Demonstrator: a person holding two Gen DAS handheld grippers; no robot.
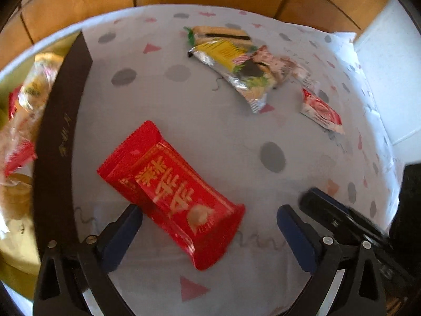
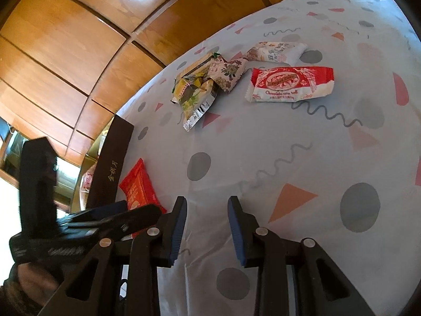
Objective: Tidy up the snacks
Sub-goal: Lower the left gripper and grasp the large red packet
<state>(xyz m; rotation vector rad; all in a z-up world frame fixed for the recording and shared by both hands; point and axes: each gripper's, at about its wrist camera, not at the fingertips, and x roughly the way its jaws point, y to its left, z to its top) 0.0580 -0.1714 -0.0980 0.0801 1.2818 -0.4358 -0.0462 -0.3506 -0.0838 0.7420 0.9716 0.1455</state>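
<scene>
Blue-padded fingers of the left tool (image 1: 209, 222) stand spread wide, and between them lies the red foil snack packet with gold lettering (image 1: 171, 196), flat on the counter (image 1: 223, 137), which is covered in a pale cloth printed with grey dots, pink triangles and squiggles. The packet lies slantwise across the gap: its lower part sits between the pads, just beside the left pad, and whether it touches that pad cannot be told. The right pad is well apart from it.

Left of the packet stands the dark brown wall of a box (image 1: 61, 137), with more wrapped snacks (image 1: 29, 97) inside.

Farther off lies a loose heap of packets: a yellow-green and silver foil wrapper (image 1: 234, 73), overlapping others, and near it a red and white chocolate roll packet (image 1: 322, 112).

The right tool (image 2: 208, 227) hovers over bare cloth with its fingers apart, though less widely, and nothing between them. From its camera the red packet (image 2: 139, 188) shows to the left, beside the box wall (image 2: 111, 163).
</scene>
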